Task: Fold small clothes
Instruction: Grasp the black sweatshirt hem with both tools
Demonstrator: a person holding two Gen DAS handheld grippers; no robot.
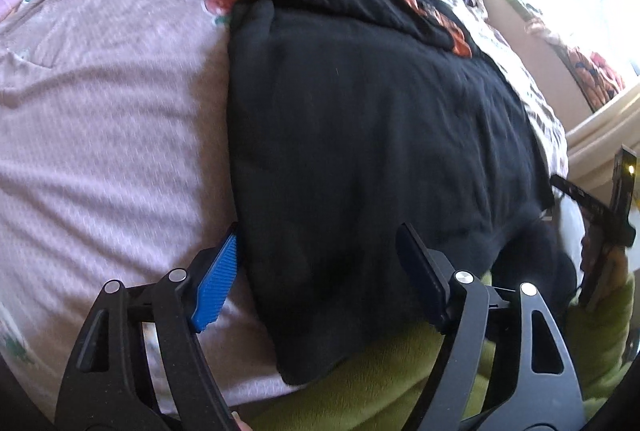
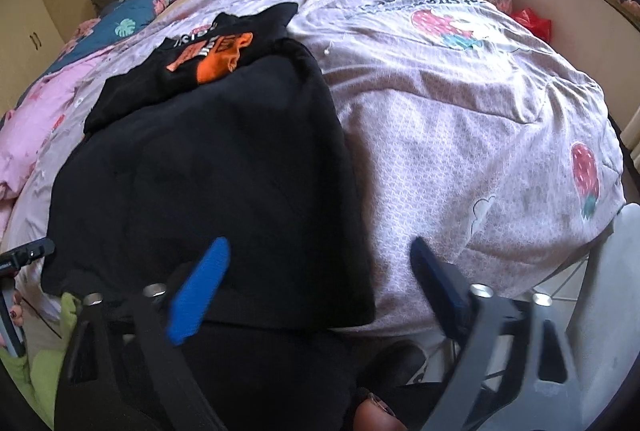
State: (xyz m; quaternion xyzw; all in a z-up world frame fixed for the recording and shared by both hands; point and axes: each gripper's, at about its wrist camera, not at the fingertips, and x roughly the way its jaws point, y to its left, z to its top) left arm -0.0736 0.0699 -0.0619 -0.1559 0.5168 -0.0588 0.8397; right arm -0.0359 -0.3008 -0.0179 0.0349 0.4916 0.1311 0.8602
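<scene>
Strawberry-print bedspread (image 2: 460, 119), black garment (image 1: 380, 135) spread flat, left gripper (image 1: 320, 279) and right gripper (image 2: 320, 283) jaws open, empty

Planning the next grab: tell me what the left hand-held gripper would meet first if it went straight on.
Most likely the near edge of the black garment, which lies between the open fingers of the left hand-held gripper; depth is unclear.

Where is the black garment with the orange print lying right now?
The printed black garment lies on the strawberry-print bed cover, at the far end of the larger plain black garment and overlapping its edge; it sits upper left in the right wrist view.
</scene>
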